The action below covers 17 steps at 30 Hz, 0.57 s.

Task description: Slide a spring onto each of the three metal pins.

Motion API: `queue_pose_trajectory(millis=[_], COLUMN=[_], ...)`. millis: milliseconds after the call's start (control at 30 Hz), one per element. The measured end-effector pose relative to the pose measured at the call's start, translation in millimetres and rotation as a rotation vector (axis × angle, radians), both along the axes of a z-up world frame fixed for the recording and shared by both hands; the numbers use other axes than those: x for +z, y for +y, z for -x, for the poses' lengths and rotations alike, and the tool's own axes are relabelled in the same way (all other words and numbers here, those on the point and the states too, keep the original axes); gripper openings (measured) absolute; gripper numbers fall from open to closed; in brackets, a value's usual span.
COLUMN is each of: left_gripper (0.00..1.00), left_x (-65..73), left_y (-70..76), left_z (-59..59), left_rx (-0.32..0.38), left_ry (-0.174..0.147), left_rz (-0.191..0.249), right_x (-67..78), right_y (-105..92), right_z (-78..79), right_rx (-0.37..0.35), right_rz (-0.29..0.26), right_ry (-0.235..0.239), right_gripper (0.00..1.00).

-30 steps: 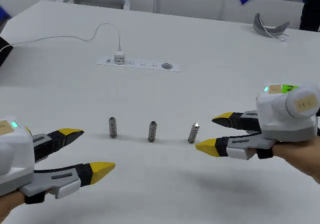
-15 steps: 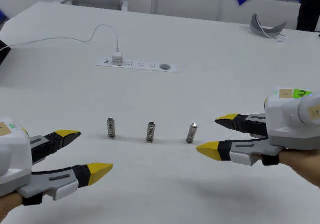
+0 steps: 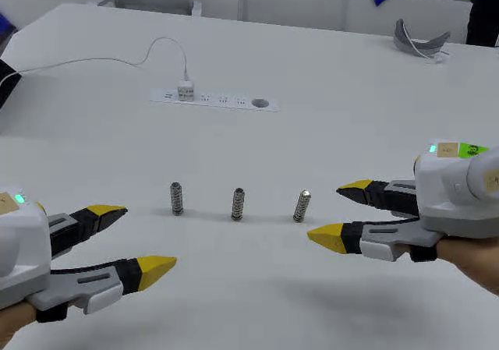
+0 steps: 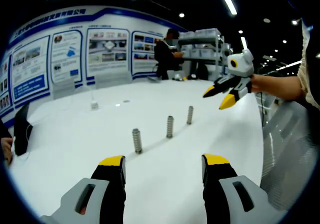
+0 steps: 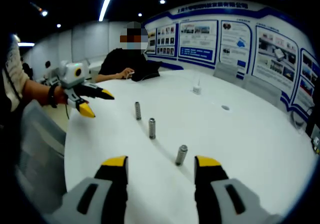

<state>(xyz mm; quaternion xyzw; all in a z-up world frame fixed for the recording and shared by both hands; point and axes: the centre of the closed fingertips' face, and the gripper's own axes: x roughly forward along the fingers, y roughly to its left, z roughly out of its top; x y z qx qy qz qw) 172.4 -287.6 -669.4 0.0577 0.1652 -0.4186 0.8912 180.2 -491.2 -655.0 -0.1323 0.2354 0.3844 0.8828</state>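
White bench (image 3: 351, 116) carries 3 springs in a row across its middle, w/ gaps between them: left spring (image 3: 177, 198), middle spring (image 3: 238, 204), right spring (image 3: 302, 206). Left & middle stand upright. Right one leans a bit to the right, and the bright tip of its pin (image 3: 306, 195) shows at the top. Both claws are clear of all 3.

Left claw (image 3: 140, 238) hangs at near-left of head view, jaws apart, gripping nothing. Its yellow tips aim toward the row, well apart from left spring. Right claw (image 3: 329, 212) is at the right, jaws also apart & empty, tips pointing left. Its nearer tip is near right spring but not touching.

Left gripper view: its 2 jaws rise from the bottom w/ a wide gap, the 3 springs line up ahead, and the right claw is held above the bench past the far end of the row. Right gripper view: jaws spread the same way, nearest spring just ahead of the gap, left claw past the far end of the row.

Far side of bench: white power strip (image 3: 214, 99) w/ a plug (image 3: 185, 91) in it, and a white cable (image 3: 117, 58) looping off to the left. Grey curved object (image 3: 419, 41) lies near the far-right edge. Person (image 5: 127, 64) in a dark top sits at the bench in the right gripper view's background.
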Motion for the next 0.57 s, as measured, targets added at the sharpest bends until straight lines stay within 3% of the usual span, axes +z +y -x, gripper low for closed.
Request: queue_pose_trajectory(millis=[467, 533, 567], left_gripper=[0.61, 0.57, 0.52], left_x=[-11.8, -18.6, -22.0], left_y=[-4.5, -6.2, -7.6], left_z=[3.7, 7.6, 10.3], left_rx=[-0.004, 0.0, -0.002], left_ry=[0.036, 0.076, 0.101], left_rz=[0.008, 0.043, 0.062], right_x=[-12.5, -24.6, -31.7], right_y=[-3.7, -11.8, -14.4], right_z=[3.9, 8.8, 14.1], right_rx=[0.0, 0.0, 0.009], right_rz=[0.036, 0.105, 0.136], right_ry=[0.034, 0.069, 0.106], right_gripper=[0.53, 0.41, 0.29])
